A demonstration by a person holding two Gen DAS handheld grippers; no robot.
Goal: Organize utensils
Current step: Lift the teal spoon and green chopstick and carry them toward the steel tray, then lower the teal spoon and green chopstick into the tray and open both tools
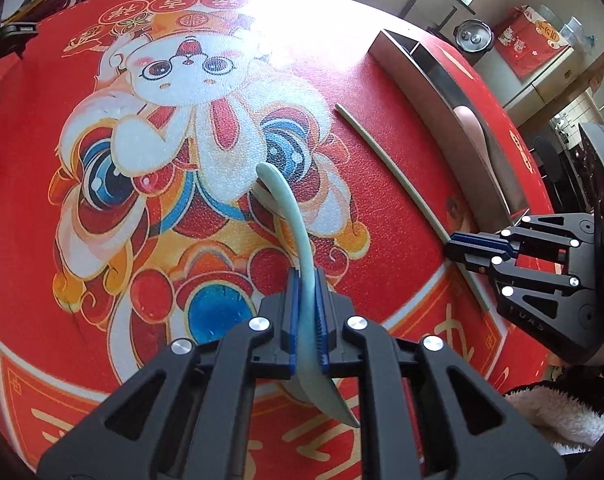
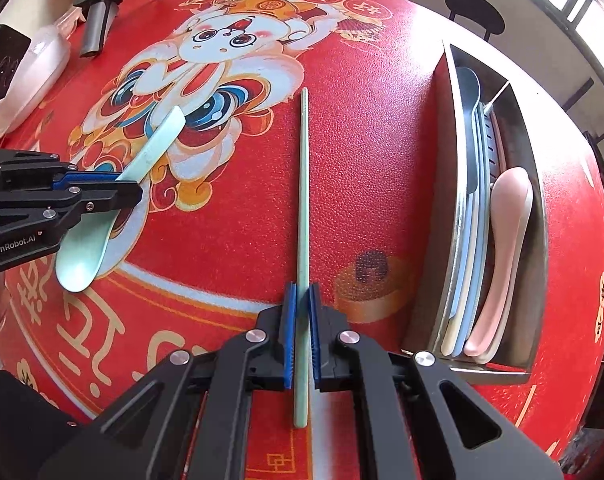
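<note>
Nearest, the right claw (image 2: 301, 312) has its blue pads pinched on one pale green chopstick (image 2: 302, 200), which lies flat on the red printed counter (image 2: 382, 184) and runs straight away from it; to the left, the left claw (image 1: 307, 312) is pressed shut on the handle of one pale green spoon (image 1: 290, 216), held clear of the counter, bowl on the near side; on the right stands one steel organizer tray (image 2: 538, 216), well apart from the chopstick; in it lie one pink spoon (image 2: 506, 240), one grey spoon (image 2: 471, 92) further off, and several pale flat handles I cannot count.
</note>
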